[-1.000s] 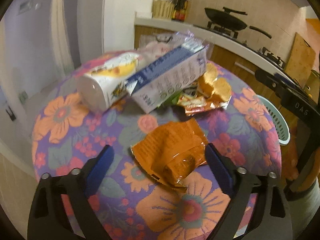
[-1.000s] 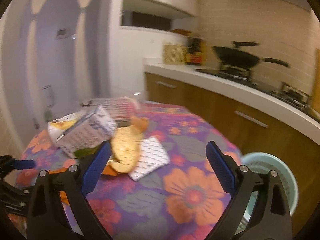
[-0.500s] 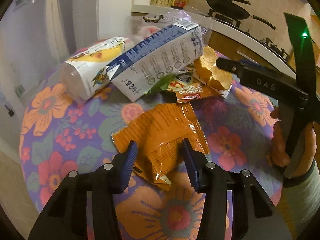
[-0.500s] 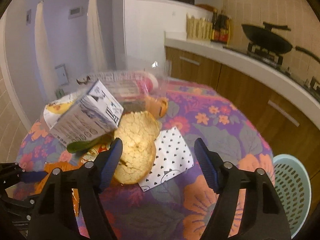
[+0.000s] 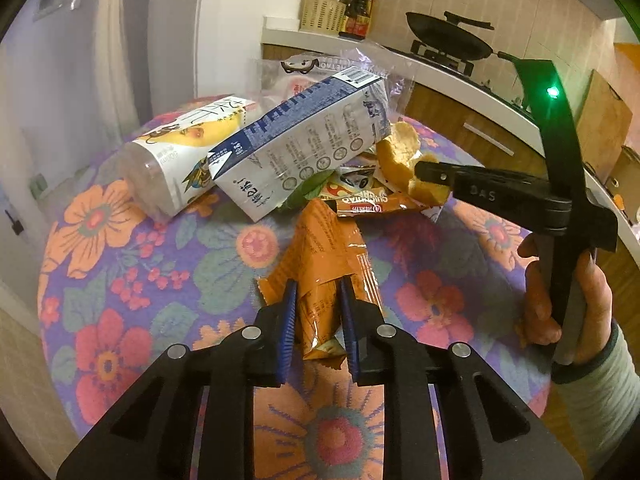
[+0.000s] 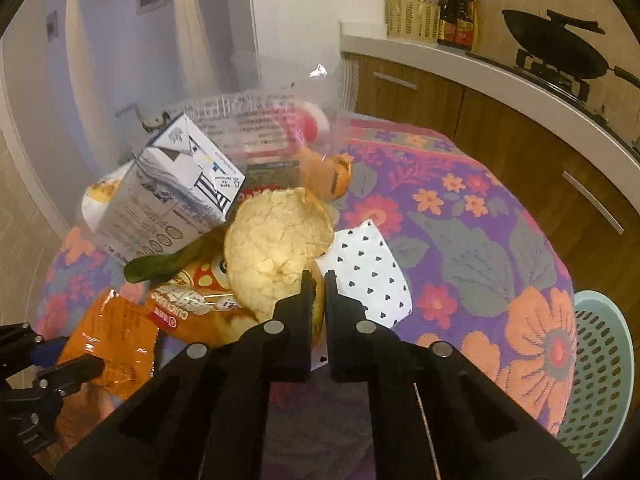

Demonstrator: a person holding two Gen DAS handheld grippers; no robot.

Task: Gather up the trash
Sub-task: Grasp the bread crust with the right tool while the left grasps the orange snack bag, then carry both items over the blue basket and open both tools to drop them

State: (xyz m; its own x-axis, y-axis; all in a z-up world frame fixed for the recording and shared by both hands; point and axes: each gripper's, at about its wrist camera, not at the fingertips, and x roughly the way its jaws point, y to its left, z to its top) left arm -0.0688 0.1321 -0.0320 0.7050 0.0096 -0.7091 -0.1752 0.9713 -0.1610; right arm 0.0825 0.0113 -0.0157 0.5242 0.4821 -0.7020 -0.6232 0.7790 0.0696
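Note:
Trash lies piled on a round table with a flowered cloth (image 5: 100,240). My left gripper (image 5: 319,320) is shut on an orange snack wrapper (image 5: 324,256), which also shows in the right wrist view (image 6: 116,340). My right gripper (image 6: 319,292) is shut on the near edge of a piece of bread (image 6: 276,244); it shows in the left wrist view (image 5: 416,168) at the bread (image 5: 400,152). Behind lie a blue-and-white milk carton (image 5: 304,140), a yellow-labelled bottle (image 5: 180,148) and a clear plastic bag (image 6: 260,120).
A pale green perforated basket (image 6: 600,380) stands beside the table at the right. A white napkin with black hearts (image 6: 368,268) and a red-orange snack packet (image 5: 368,200) lie near the bread. A kitchen counter with a wok (image 5: 448,40) runs behind.
Both grippers have closed: the left onto the orange wrapper, the right onto the bread's edge. The right gripper moved in toward the pile.

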